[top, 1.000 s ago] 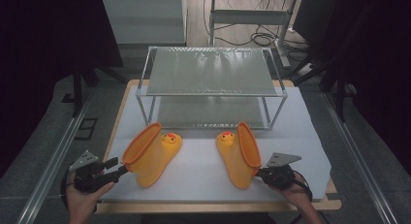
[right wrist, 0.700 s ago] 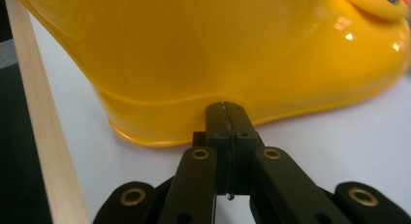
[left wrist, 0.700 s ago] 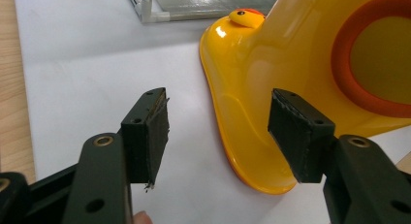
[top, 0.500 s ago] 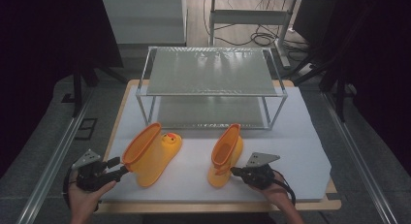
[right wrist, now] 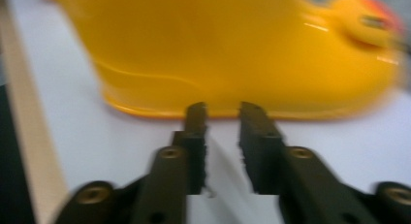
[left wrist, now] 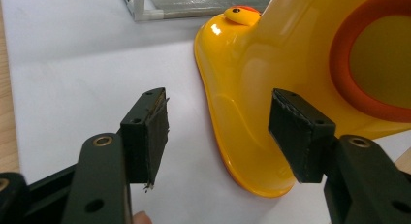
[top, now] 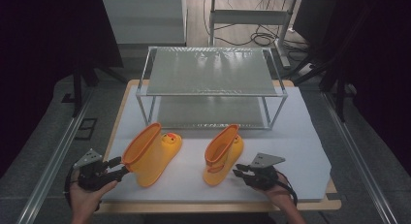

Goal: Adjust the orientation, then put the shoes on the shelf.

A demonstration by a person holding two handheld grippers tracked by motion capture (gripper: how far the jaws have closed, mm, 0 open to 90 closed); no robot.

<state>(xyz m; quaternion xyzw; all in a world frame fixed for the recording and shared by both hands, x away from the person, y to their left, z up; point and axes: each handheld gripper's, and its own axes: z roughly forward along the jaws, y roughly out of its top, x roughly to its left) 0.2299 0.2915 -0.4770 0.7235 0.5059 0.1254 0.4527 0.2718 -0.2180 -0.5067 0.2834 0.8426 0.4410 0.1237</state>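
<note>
Judging from the glossy sheen, both yellow rubber boots are taken to be light, hollow and somewhat flexible, with a smooth moulded skin that may slip between hard pads; the orange-trimmed collar is judged the best place to be gripped, since a thin wall can be pinched there, whereas the rounded foot and sole edge offer little purchase. The left boot point(top: 151, 153) is seen lying on its side on the white mat point(top: 300, 151), its opening turned toward the left gripper point(top: 116, 166), whose jaws stand wide apart with the sole edge between them and nothing pressed; contact of the far pad with the boot cannot be told. The right boot point(top: 223, 153) is stood upright near the mat's middle, just in front of the right gripper point(top: 238, 173); its jaws have just been opening and are now parted by a narrow gap, nothing being held between them, the tips lying just short of the sole in the blurred right gripper view. Behind both boots a two-tier metal rack point(top: 211, 78) is set, its lower shelf open toward the boots; its front posts are the obstacles to be cleared if a boot is carried in, and the upper shelf limits headroom for an upright boot.
</note>
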